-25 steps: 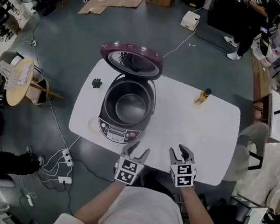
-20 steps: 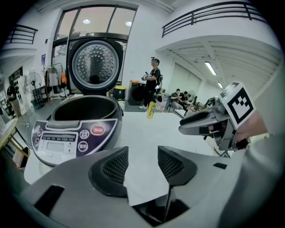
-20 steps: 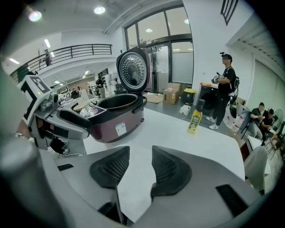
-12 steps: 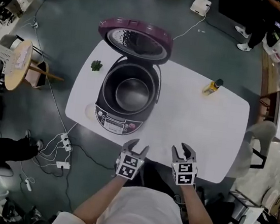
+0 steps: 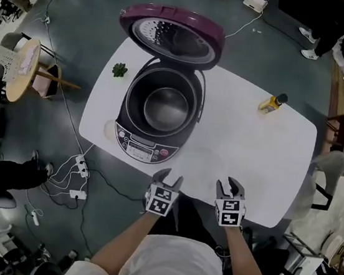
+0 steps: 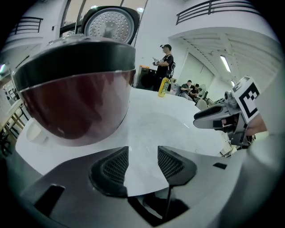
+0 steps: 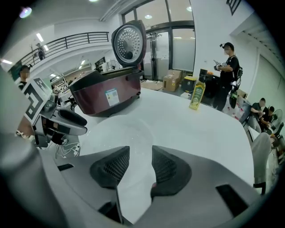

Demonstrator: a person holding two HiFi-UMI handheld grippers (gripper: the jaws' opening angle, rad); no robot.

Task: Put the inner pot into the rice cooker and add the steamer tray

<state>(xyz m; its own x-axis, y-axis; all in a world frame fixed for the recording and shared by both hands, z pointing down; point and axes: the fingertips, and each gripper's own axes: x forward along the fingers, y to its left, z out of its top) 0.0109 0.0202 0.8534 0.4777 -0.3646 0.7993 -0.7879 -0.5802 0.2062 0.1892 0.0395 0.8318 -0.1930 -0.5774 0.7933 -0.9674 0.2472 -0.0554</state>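
Just lowered to the bench (image 5: 264, 152), my left hand-held gripper (image 5: 170, 176) and right hand-held gripper (image 5: 229, 184) stand open, empty; inner pot (image 5: 165, 108) sits ahead in the rice cooker (image 5: 142, 149), steamer tray pending.

rice cooker (image 5: 157, 110) on table (image 5: 249, 169), bottle (image 5: 272, 103) right

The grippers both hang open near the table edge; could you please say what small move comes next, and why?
Probably ease both forward to the tray: the left gripper and right gripper are open and empty, it lies just ahead, and the cooker stands open.
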